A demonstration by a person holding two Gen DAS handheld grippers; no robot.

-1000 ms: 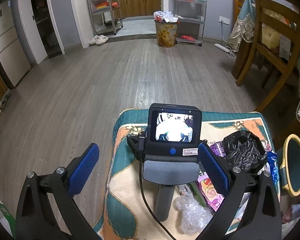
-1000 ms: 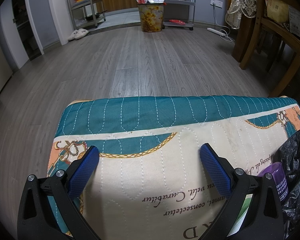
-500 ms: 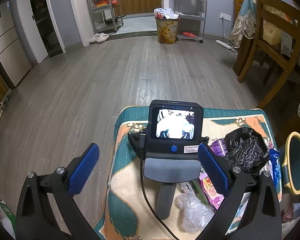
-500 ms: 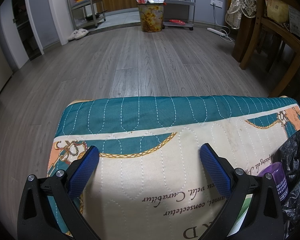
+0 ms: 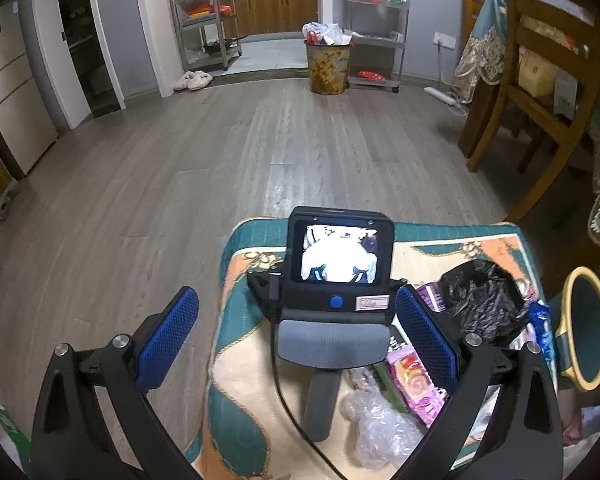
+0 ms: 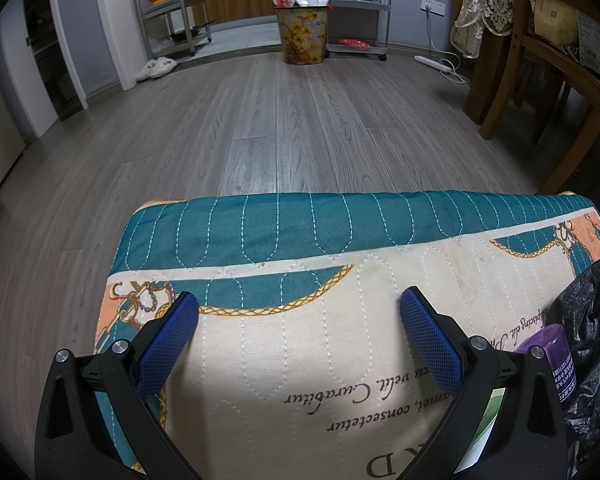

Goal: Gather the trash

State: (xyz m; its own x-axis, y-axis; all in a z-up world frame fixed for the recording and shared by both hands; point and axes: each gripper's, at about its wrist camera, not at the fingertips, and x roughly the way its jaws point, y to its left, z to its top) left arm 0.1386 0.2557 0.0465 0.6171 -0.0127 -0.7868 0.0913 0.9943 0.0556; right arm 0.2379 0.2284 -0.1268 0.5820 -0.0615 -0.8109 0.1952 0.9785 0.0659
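Trash lies on a quilted teal-and-cream cushion (image 5: pixel 244 360): a crumpled black plastic bag (image 5: pixel 482 300), a purple cup (image 5: pixel 430 296), a pink wrapper (image 5: pixel 414 380), a clear plastic wad (image 5: pixel 380 428) and a blue wrapper (image 5: pixel 540 328). My left gripper (image 5: pixel 296 304) hangs open above the cushion's left part, holding nothing. Between its fingers I see the right gripper's screen unit and handle (image 5: pixel 338 264) resting on the cushion. My right gripper (image 6: pixel 299 308) is open and empty, low over the cushion (image 6: pixel 300 224). The black bag (image 6: pixel 596 320) and purple cup (image 6: pixel 556 364) sit just right of its right finger.
A floral trash bin (image 5: pixel 327 66), full of rubbish, stands far across the grey wood floor by metal shelves. A wooden chair (image 5: pixel 540 92) and draped table stand at the right. A yellow-rimmed teal container (image 5: pixel 588 320) sits right of the cushion. A power strip (image 5: pixel 444 96) lies near the wall.
The left gripper has drawn slightly up and back, so the cushion looks a little smaller. The right gripper has not moved. Both stay open.
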